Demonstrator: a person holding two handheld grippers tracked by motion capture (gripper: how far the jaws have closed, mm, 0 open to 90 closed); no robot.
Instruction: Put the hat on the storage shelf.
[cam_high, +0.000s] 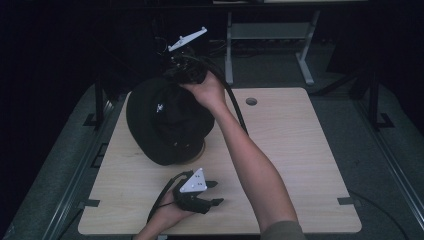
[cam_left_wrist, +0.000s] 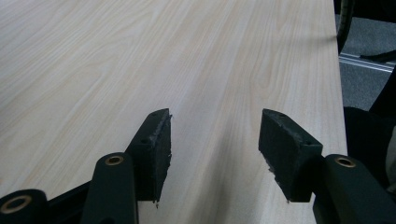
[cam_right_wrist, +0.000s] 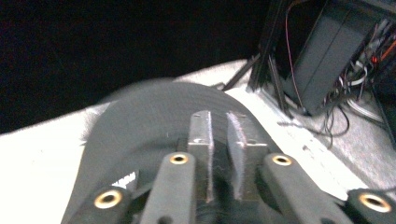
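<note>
A pale wooden surface (cam_high: 290, 150) fills most of the high view, set in a dark room with a metal frame beyond its far edge. On its left half sits a large black hat (cam_high: 165, 122) with a wide floppy brim, resting on a round tan stand (cam_high: 196, 151) that peeks out beneath it, presumably to keep the hat's shape. The person's right arm stretches from the near edge across the surface to the hat's far rim, where the right tool (cam_high: 186, 70) meets the fabric. In the right gripper view, its two pads sit nearly together with a narrow slit between them, over the grey brim (cam_right_wrist: 154, 116); whether fabric is pinched there is hard to tell, though the placement suggests a grip on the brim's edge to lift or adjust it. Near the front edge, the left tool (cam_high: 216, 192) rests low, its jaws apart with nothing between them, seemingly waiting out of the way.
</note>
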